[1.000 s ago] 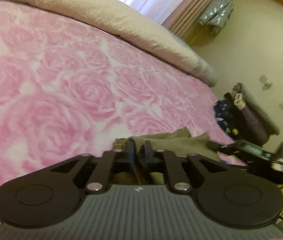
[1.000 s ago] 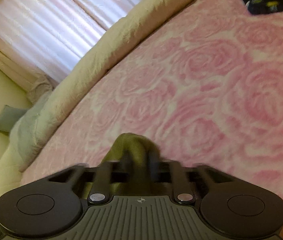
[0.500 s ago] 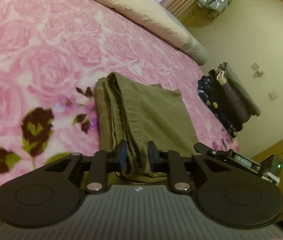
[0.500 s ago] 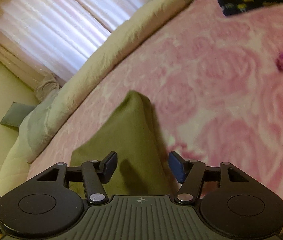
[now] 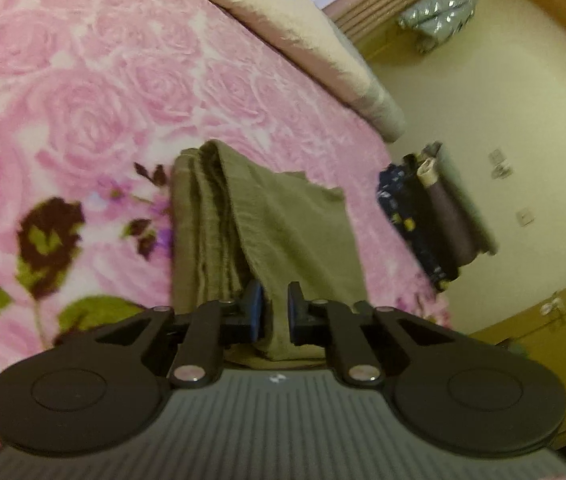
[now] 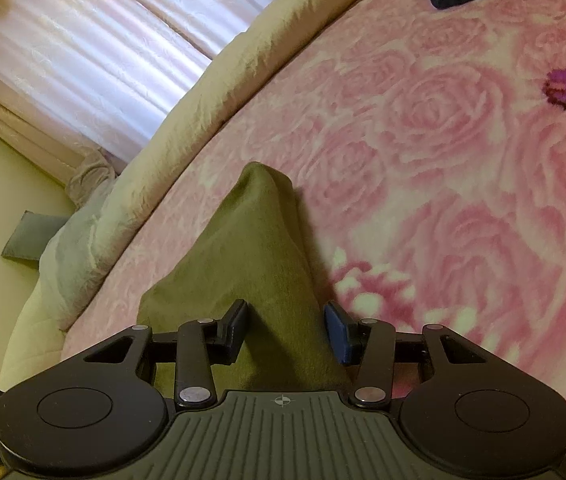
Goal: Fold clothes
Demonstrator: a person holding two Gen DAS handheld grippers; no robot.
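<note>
Since a second ago both grippers have drawn back, and the olive garment [image 5: 267,216] now lies folded on the bed's pink rose blanket [image 5: 83,92]. The left gripper [image 5: 274,312] has its jaws narrow, pinching the garment's near edge. The right gripper [image 6: 286,330] jaws stand half apart over the cloth, not pressing it. A beige quilt [image 6: 203,108] borders the bed; curtains [image 6: 95,52] behind, dark clothes [image 5: 415,220] by the cream wall.

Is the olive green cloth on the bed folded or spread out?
Folded: the olive cloth lies as a narrow stack, with layered edges along one side.
</note>
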